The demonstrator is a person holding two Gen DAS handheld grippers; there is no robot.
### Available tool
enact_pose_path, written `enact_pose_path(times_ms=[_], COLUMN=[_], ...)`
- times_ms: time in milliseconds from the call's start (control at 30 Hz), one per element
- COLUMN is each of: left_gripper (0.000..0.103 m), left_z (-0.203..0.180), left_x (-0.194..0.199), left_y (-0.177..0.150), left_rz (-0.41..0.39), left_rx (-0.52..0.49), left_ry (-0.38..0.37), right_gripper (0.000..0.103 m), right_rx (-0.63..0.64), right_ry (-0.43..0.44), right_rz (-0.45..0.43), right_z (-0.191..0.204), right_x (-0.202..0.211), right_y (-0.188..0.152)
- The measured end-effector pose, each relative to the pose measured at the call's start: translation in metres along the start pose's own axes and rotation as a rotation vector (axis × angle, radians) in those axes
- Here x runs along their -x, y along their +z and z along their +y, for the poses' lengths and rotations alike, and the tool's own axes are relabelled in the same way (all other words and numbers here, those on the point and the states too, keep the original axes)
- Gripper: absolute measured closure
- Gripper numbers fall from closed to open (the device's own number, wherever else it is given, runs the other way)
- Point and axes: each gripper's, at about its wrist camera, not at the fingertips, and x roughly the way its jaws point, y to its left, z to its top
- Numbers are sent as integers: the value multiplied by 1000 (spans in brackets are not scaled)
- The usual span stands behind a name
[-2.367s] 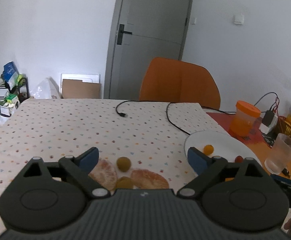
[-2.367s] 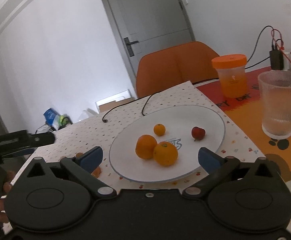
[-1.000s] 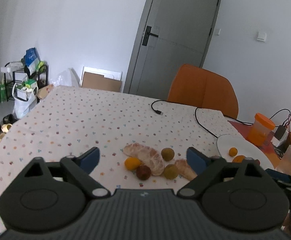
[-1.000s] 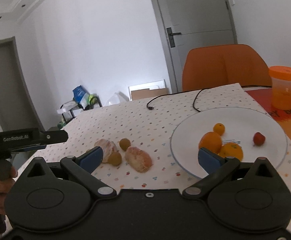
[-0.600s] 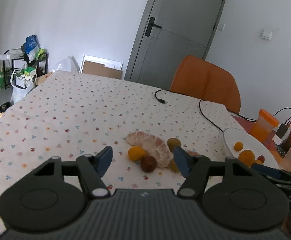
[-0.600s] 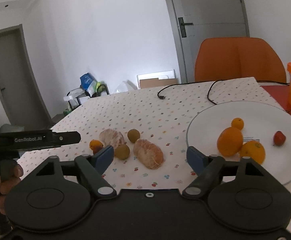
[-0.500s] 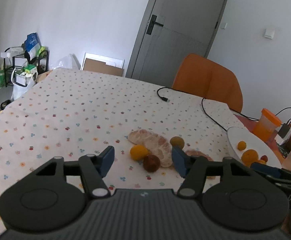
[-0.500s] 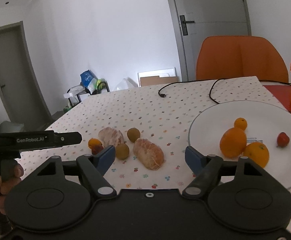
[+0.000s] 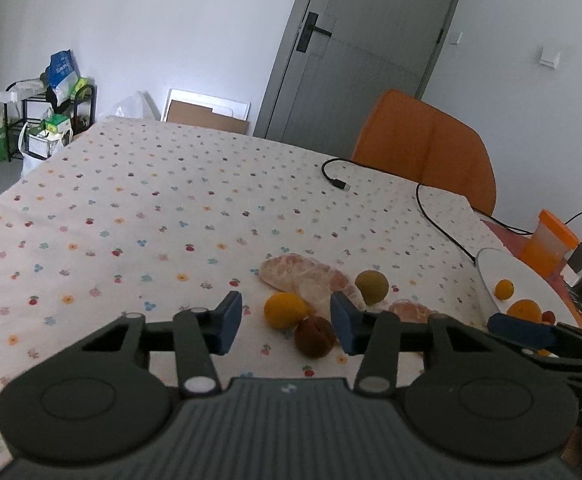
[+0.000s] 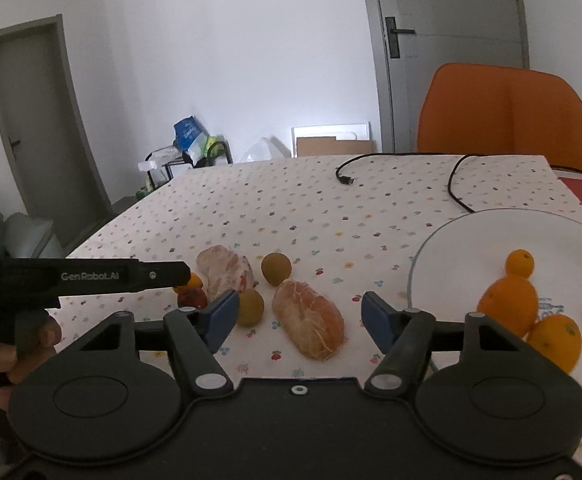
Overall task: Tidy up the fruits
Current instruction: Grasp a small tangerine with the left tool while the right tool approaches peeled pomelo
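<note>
A: What is different from a moment ago?

B: Both tools have swung away from the white plate (image 10: 471, 232) toward the loose fruit on the dotted tablecloth (image 9: 131, 208), and both have narrowed their span. The left gripper (image 9: 285, 322) now stands about half open, holding nothing, with the small orange fruit (image 9: 285, 310) and the dark brown fruit (image 9: 315, 336) just ahead between its fingers.

A: And the other one?

B: The right gripper (image 10: 295, 316) is somewhat wider than the left and also empty, with the peeled citrus half (image 10: 309, 324) lying just ahead between its fingers and an olive round fruit (image 10: 249, 307) beside its left finger.

A: So what does that mean for the job?

B: I judge that each hand is lining up a pick from the pile; nothing is lifted yet. Four fruits already sit on the plate, off to the right of the right gripper.

A: Does one view add anything?

B: The right wrist view shows the whole plate and the left tool's body with a hand (image 10: 15, 344) on its grip. The left wrist view shows the small orange fruit and brown fruit clearly; from the right they are half hidden behind that tool.
</note>
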Motion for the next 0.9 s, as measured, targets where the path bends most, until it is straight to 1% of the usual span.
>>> enact_pose_path(times_ms=[67, 367, 467, 600, 900], left_gripper=[60, 61, 70, 80, 80], left_z=[0, 5, 6, 9, 21], left_x=[-4, -16, -20, -21, -12], left_y=[1, 3, 3, 3, 4], left_rz=[9, 30, 33, 34, 27], left_rx=[2, 15, 25, 29, 64], left_ry=[-3, 1, 1, 2, 11], right_gripper=[39, 40, 40, 40, 40], right_rx=[7, 44, 58, 71, 106], right_ry=[5, 13, 14, 26, 23], right_rz=[6, 32, 38, 49, 77], right_z=[1, 4, 7, 9, 15], right_x=[-4, -18, -22, -27, -34], right_y=[2, 8, 9, 9, 10])
